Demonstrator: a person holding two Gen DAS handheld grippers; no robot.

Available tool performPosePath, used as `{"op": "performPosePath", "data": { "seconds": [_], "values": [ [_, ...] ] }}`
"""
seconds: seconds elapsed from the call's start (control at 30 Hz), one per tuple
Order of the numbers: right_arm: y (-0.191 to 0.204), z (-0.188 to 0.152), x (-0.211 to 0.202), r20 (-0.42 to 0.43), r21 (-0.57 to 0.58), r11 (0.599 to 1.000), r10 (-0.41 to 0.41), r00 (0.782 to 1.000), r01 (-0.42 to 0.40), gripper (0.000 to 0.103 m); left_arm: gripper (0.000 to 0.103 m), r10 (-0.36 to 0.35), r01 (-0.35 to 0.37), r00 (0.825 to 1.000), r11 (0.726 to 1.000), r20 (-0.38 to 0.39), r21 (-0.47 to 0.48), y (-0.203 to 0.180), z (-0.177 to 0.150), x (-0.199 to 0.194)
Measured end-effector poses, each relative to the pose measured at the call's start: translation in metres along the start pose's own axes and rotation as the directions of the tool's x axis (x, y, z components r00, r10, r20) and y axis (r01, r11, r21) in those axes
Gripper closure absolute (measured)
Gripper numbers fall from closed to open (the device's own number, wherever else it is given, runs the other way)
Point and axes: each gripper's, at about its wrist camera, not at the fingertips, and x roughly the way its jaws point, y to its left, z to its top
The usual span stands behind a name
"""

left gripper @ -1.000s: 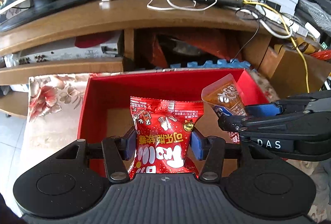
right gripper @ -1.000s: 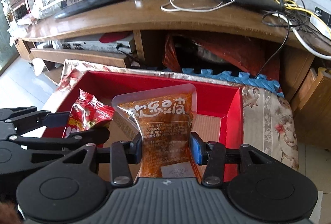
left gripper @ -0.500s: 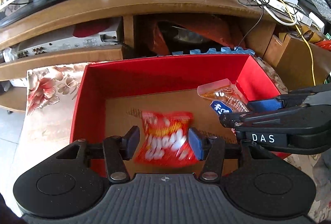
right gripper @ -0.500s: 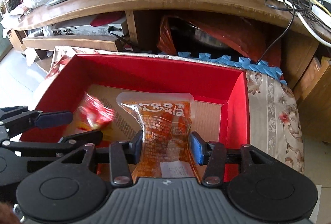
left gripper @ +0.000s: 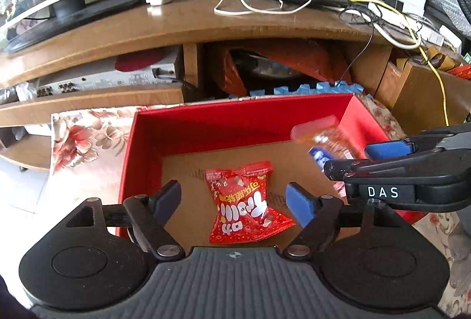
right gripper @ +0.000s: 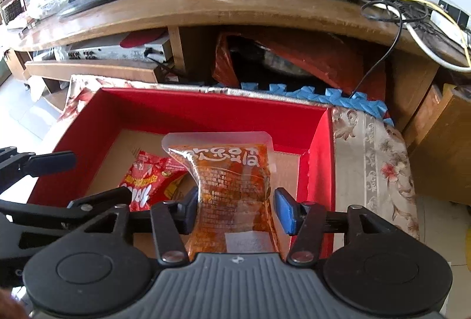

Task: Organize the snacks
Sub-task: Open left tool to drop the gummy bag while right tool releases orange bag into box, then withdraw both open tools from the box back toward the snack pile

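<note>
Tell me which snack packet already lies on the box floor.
The red packet, lying flat on the cardboard bottom of the red box. The orange clear-topped packet is upright between the right gripper pads.

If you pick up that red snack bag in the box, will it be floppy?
Probably. The red snack bag looks crinkly and puffy, so it would likely bend and feel light. Its shiny foil might slip. Lying flat in the red box, it shouldn't roll.
</note>
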Motion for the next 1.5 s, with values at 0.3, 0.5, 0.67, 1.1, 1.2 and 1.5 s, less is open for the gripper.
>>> {"op": "performPosePath", "data": {
  "seconds": [0.3, 0.5, 0.67, 1.1, 1.2, 1.5],
  "values": [
    [0.002, 0.005, -0.017, 0.054, 0.010, 1.000, -0.008, 0.999, 0.007, 0.052, 0.017, -0.003, 0.003, 1.000, 1.000, 0.031, 0.001, -0.001, 0.000, -0.014],
    [0.004, 0.004, -0.025, 0.065, 0.012, 1.000, 0.005, 0.998, -0.006, 0.052, 0.017, -0.002, 0.002, 0.999, 1.000, 0.034, 0.011, -0.003, -0.001, -0.017],
    [0.008, 0.001, -0.034, 0.073, 0.017, 1.000, 0.025, 0.997, -0.026, 0.052, 0.016, -0.001, 0.001, 0.999, 1.000, 0.043, 0.012, -0.004, -0.004, -0.025],
    [0.023, -0.016, -0.059, 0.084, 0.030, 0.997, 0.063, 0.994, -0.066, 0.051, 0.015, -0.007, 0.006, 0.999, 1.000, 0.047, 0.014, 0.001, -0.021, -0.047],
    [0.028, -0.025, -0.063, 0.076, 0.030, 0.997, 0.075, 0.994, -0.077, 0.051, 0.014, -0.010, 0.009, 0.999, 1.000, 0.041, 0.016, 0.004, -0.030, -0.053],
    [0.051, -0.049, -0.069, 0.029, -0.006, 0.993, 0.120, 0.992, -0.120, 0.051, 0.014, -0.009, 0.009, 1.000, 1.000, -0.009, -0.006, 0.017, -0.062, -0.066]
  ]
}}
